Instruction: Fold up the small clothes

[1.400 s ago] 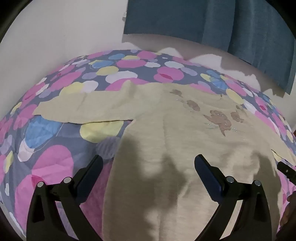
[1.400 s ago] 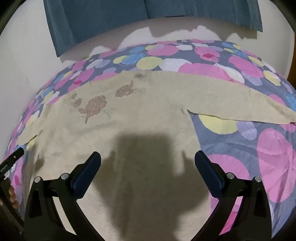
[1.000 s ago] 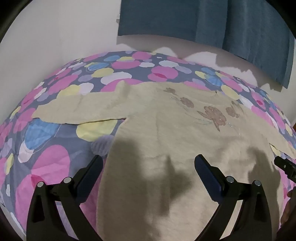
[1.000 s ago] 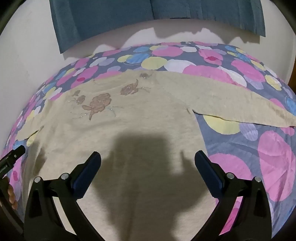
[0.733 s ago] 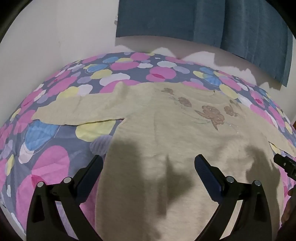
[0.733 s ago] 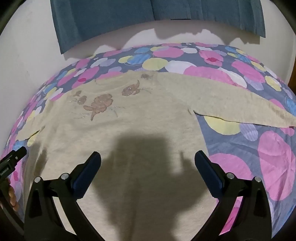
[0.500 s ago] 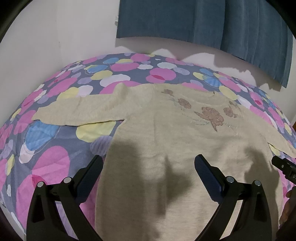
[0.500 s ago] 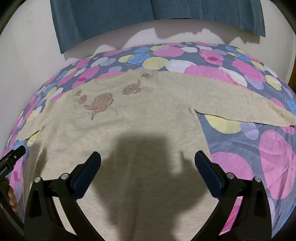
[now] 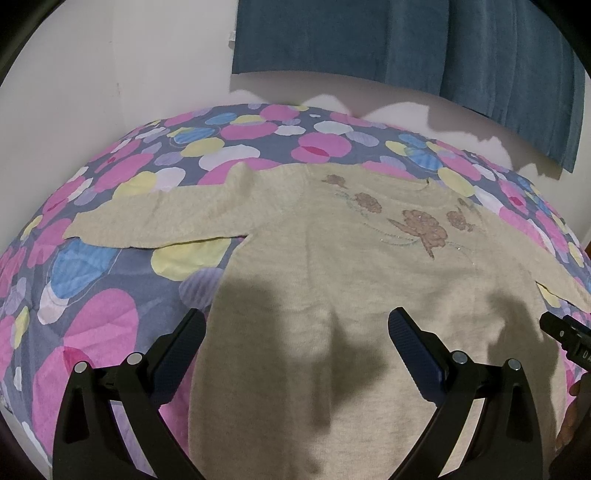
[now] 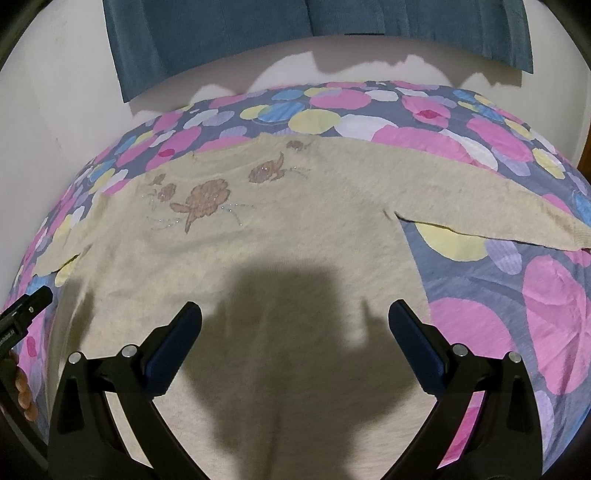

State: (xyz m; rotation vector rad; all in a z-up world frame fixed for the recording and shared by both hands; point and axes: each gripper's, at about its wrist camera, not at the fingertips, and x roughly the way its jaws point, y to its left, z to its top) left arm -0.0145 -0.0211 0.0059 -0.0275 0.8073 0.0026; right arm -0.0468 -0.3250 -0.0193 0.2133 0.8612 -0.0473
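Observation:
A beige long-sleeved sweater [image 9: 332,280] [image 10: 280,243] with brown flowers on the chest lies flat, face up, on a bed. Both sleeves are spread out sideways, the left sleeve [image 9: 155,218] and the right sleeve [image 10: 480,195]. My left gripper [image 9: 295,325] hovers open above the sweater's lower left body, one finger over its side edge. My right gripper [image 10: 295,317] hangs open over the lower right body. Neither holds any cloth. Each view shows the other gripper's tip at its edge.
The bed is covered by a bedsheet [image 9: 92,295] [image 10: 517,295] with pink, blue and yellow dots. White walls rise behind it, with a dark blue curtain [image 9: 406,44] [image 10: 295,29] hanging above. A hand [image 10: 22,391] shows at the left edge of the right wrist view.
Both grippers have drawn back and risen slightly, so more of the sweater and wall shows. The sweater has not moved. Both grippers stay open.

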